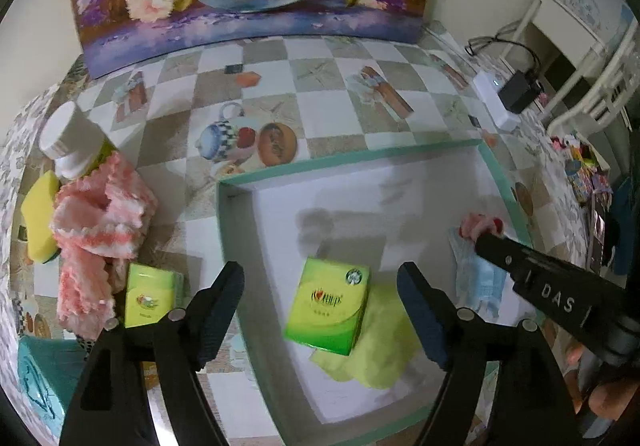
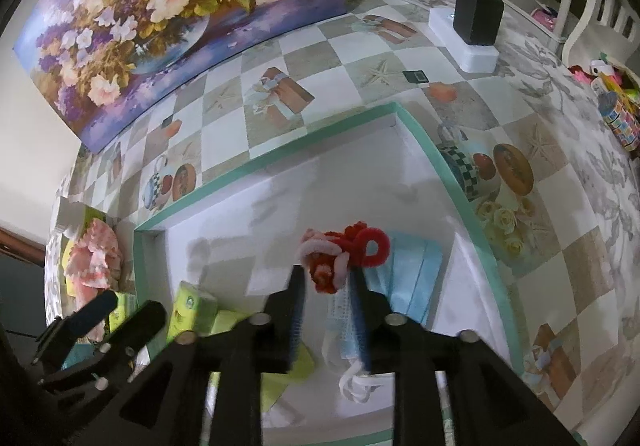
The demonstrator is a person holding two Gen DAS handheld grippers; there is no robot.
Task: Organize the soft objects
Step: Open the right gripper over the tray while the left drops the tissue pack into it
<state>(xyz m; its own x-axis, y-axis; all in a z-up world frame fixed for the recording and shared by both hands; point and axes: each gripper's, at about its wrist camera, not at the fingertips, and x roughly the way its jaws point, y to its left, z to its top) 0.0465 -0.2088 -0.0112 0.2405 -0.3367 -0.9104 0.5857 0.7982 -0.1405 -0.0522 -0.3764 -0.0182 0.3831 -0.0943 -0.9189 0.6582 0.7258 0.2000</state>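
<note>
Hovering at lower centre of the left wrist view, the left hand-held gripper [image 1: 322, 312] stands with jaws wide apart over a green tissue pack [image 1: 328, 304] lying on a yellow cloth [image 1: 384, 350] inside the teal-rimmed box [image 1: 352, 160]. The right hand-held gripper [image 2: 328, 282] is slightly parted, jaws flanking a red-and-pink pipe-cleaner bundle [image 2: 344, 250] atop blue face masks [image 2: 412, 278]. A pink towel [image 1: 100, 222] lies on the worktop [image 1: 340, 98], left of frame.

We found the yellow cloth [image 1: 376, 350] partly hidden under the green tissue pack [image 1: 328, 310]; its print was unreadable.
</note>
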